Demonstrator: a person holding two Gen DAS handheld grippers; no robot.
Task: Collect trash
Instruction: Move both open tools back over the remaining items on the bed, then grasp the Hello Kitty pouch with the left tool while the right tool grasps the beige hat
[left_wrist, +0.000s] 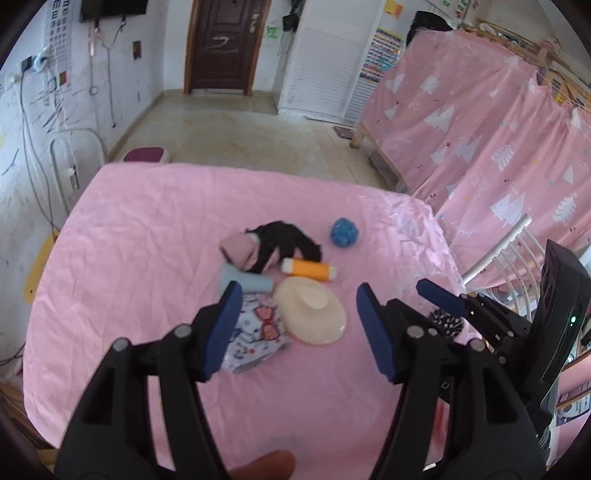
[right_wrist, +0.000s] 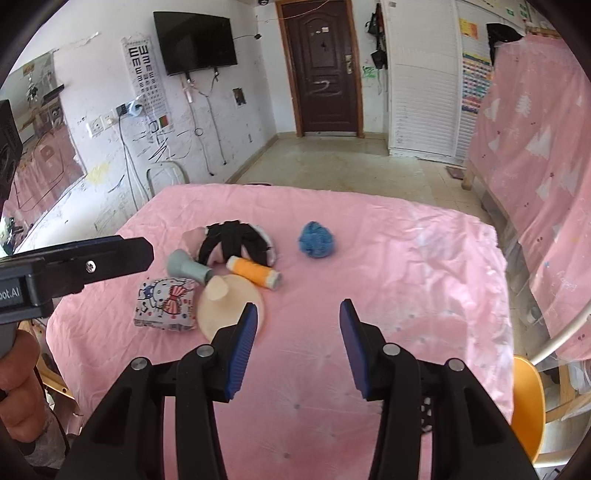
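Note:
Several items lie on a table under a pink cloth (left_wrist: 147, 236) (right_wrist: 388, 258): a crumpled blue ball (left_wrist: 344, 231) (right_wrist: 317, 239), an orange spool (left_wrist: 309, 269) (right_wrist: 253, 271), a beige disc (left_wrist: 312, 312) (right_wrist: 218, 302), a cartoon-print packet (left_wrist: 258, 332) (right_wrist: 166, 302), a grey-blue funnel-shaped piece (left_wrist: 243, 279) (right_wrist: 186, 271) and a black and pink cloth bundle (left_wrist: 273, 245) (right_wrist: 236, 242). My left gripper (left_wrist: 295, 312) is open above the packet and disc. My right gripper (right_wrist: 297, 321) is open and empty, above bare cloth right of the disc.
A pink curtain with white trees (left_wrist: 461, 122) (right_wrist: 535, 166) hangs at the right. A white chair (left_wrist: 509, 251) and an orange seat (right_wrist: 528, 398) stand by the table's right side. A tiled floor (left_wrist: 236, 133) and a dark door (right_wrist: 321, 66) lie beyond.

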